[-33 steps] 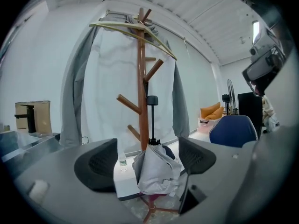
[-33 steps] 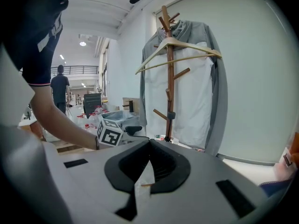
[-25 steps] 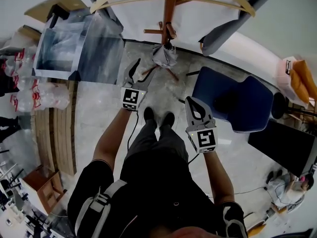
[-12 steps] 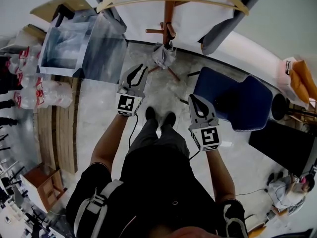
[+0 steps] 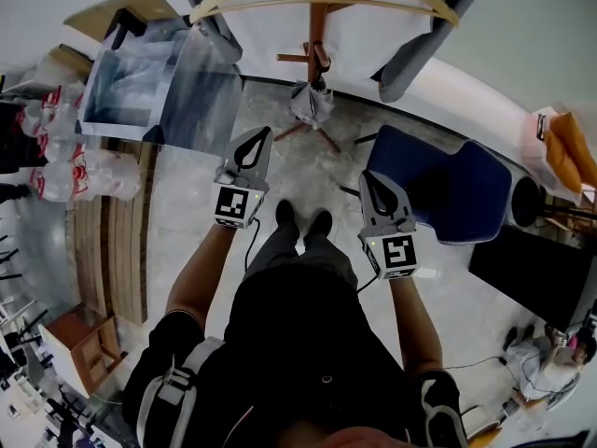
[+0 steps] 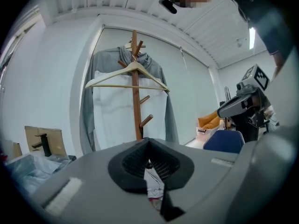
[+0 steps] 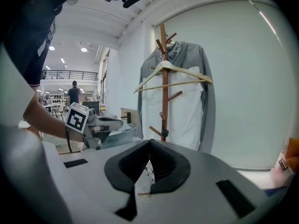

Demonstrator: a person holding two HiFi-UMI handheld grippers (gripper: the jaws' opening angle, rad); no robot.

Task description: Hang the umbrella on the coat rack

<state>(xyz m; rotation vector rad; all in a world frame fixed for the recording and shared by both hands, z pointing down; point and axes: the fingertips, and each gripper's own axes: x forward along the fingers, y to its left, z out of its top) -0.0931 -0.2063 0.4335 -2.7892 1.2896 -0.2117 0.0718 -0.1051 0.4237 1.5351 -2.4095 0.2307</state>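
From where I stand, the umbrella [image 5: 312, 104] looks already hung. It dangles folded and grey from a low peg [image 5: 320, 60] on the coat rack [image 5: 322, 7], under the hanger [image 5: 317, 0] with its grey garment [image 6: 100, 73]. I can't make out which part of it is hooked on. The left gripper [image 5: 260, 137] is well apart from it, pointing roughly level at the rack. Its fingers have just been closing and now meet with nothing between them; the bit of fabric showing past them is the umbrella beyond. The right gripper [image 5: 370, 183] hangs beside the blue chair [image 5: 438, 189], its fingers together too and empty. I'd say all that remains is a tidy finish. Hold both tools clear of the rack so nothing nudges the peg, and watch that the umbrella hangs quiet rather than creeping toward the peg's end. If it sags, reach in and seat the loop deeper.
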